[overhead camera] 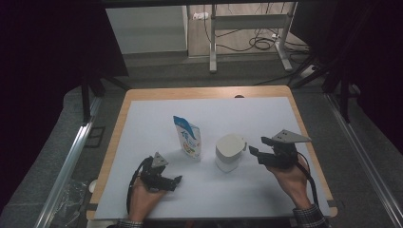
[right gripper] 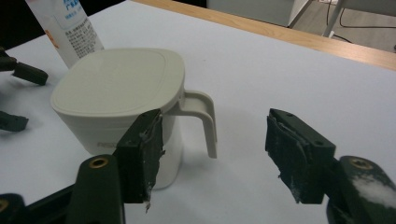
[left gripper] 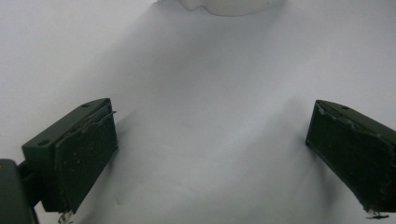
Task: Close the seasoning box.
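A white lidded mug (overhead camera: pixel 229 152) stands on the white mat, its handle (right gripper: pixel 205 121) pointing toward my right gripper (overhead camera: pixel 259 149). In the right gripper view that gripper (right gripper: pixel 215 149) is open; the handle sits just ahead of the gap and neither pad touches it. A white and blue pouch (overhead camera: pixel 188 137) stands upright just left of the mug. My left gripper (overhead camera: pixel 176 181) rests low on the mat near the front, left of the mug, aimed at it. Its jaws are wide open with nothing between them (left gripper: pixel 210 154), and the mug's base (left gripper: pixel 229 5) shows far ahead.
The white mat (overhead camera: pixel 237 114) covers a wooden table whose rim (overhead camera: pixel 204 92) shows at the back and sides. Beyond the table are desk legs (overhead camera: pixel 213 42) and cables (overhead camera: pixel 259 43) on the floor. A metal rail (overhead camera: pixel 71 156) runs along the left side.
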The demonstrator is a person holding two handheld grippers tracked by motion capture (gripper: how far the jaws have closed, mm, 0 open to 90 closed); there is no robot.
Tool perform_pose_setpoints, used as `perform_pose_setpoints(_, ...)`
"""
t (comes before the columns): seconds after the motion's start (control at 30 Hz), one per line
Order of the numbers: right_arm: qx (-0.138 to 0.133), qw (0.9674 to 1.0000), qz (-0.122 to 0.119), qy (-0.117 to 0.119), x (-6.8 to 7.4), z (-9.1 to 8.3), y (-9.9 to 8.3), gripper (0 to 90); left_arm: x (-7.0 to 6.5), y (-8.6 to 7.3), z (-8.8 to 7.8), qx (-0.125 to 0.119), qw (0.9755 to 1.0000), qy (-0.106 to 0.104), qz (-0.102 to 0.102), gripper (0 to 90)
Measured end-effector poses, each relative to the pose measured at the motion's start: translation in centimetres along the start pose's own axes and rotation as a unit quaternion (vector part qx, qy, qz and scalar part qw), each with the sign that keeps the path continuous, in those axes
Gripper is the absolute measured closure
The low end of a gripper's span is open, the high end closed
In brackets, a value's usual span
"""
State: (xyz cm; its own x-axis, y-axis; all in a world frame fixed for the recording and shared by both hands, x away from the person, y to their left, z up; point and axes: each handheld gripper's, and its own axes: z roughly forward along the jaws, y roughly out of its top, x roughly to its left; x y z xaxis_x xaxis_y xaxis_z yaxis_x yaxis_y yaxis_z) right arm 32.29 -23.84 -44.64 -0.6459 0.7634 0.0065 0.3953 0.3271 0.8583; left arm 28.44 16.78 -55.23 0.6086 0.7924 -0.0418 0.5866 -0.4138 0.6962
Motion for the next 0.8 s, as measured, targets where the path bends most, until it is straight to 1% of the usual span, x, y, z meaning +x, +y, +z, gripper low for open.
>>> perform_pose_setpoints(0.37, 0.009, 0.9999, 0.005, -0.007, -0.5, -0.6, -0.7, 29.2, 0.0, 0.0, 0.0, 0.0, 1.0, 0.0, 0.001, 2.0)
perform_pose_setpoints(0.43, 0.008, 0.9999, 0.007, -0.001, -0.5, -0.7, -0.8, 29.2, 0.0, 0.0, 0.0, 0.0, 1.0, 0.0, 0.0, 2.0)
perform_pose_setpoints(0.57, 0.014, 0.9999, 0.003, 0.006, 0.0, -0.6, -1.5, 30.0, 0.0, 0.0, 0.0, 0.001, 1.0, 0.0, 0.002, 2.0)
perform_pose_setpoints(0.7, 0.021, 0.9996, 0.003, 0.021, 0.5, -0.2, -2.4, 40.9, 0.0, 0.0, 0.0, 0.001, 1.0, 0.0, 0.002, 2.0)
perform_pose_setpoints(0.8, 0.027, 0.9988, 0.008, 0.041, 0.8, 0.3, -3.2, 53.0, 0.0, 0.0, 0.0, 0.001, 1.0, 0.0, 0.002, 2.0)
